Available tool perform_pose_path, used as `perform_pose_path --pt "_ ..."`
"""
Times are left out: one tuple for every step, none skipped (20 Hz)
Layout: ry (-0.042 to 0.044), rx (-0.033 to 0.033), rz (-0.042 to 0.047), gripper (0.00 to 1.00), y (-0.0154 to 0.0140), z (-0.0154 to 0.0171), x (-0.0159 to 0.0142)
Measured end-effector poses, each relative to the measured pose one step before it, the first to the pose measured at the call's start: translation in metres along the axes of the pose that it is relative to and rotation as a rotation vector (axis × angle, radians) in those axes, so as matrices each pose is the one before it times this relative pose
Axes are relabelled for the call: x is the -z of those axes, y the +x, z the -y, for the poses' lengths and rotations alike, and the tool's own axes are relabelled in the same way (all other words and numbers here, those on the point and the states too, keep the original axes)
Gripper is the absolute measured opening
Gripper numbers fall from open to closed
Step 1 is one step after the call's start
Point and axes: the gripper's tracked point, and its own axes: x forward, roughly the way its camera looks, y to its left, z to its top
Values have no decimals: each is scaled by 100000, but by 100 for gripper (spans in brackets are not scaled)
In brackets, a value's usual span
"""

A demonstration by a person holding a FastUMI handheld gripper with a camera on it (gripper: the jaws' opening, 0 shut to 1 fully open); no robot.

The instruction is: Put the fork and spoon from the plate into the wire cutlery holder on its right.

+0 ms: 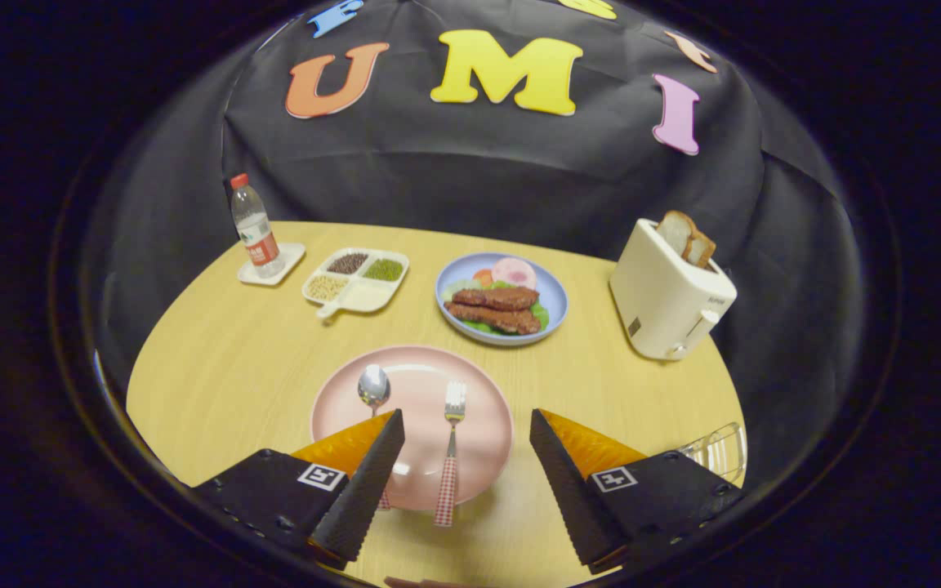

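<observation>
A pink plate (417, 392) lies on the wooden table just ahead of my fingers. On it a fork (451, 449) with a red checked handle lies lengthwise, tines away from me, in the gap between my fingers. A spoon (373, 386) lies to its left, its bowl showing beyond my left finger, which hides its handle. My gripper (467, 433) is open above the plate's near part and holds nothing. The wire cutlery holder (717, 447) peeks out beyond my right finger, at the table's right edge.
Beyond the pink plate stands a blue plate of food (501, 299). A white toaster with bread (671, 291) is at the far right. A divided tray of beans (356, 280) and a water bottle on a coaster (256, 226) stand at the far left.
</observation>
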Motion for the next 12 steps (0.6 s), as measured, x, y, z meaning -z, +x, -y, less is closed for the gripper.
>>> perform_pose_path --pt "132 894 -4228 92 752 -141 953" --pt "870 2011 -2628 92 777 147 628" --pt "792 -508 -2740 88 578 -399 436" --pt "779 -873 -2037 85 638 -482 479" --pt "376 339 -1031 85 361 -168 147" --pt "244 715 -97 84 239 -15 24" --pt "-396 -720 -167 77 347 -328 -34" --pt "-846 -307 -1445 75 322 -219 497" --pt "-358 23 -1328 73 398 -187 335" --pt "110 1285 -1291 67 340 82 299" --pt "696 989 -991 62 392 143 127" --pt "907 -793 -1162 56 329 -224 276"
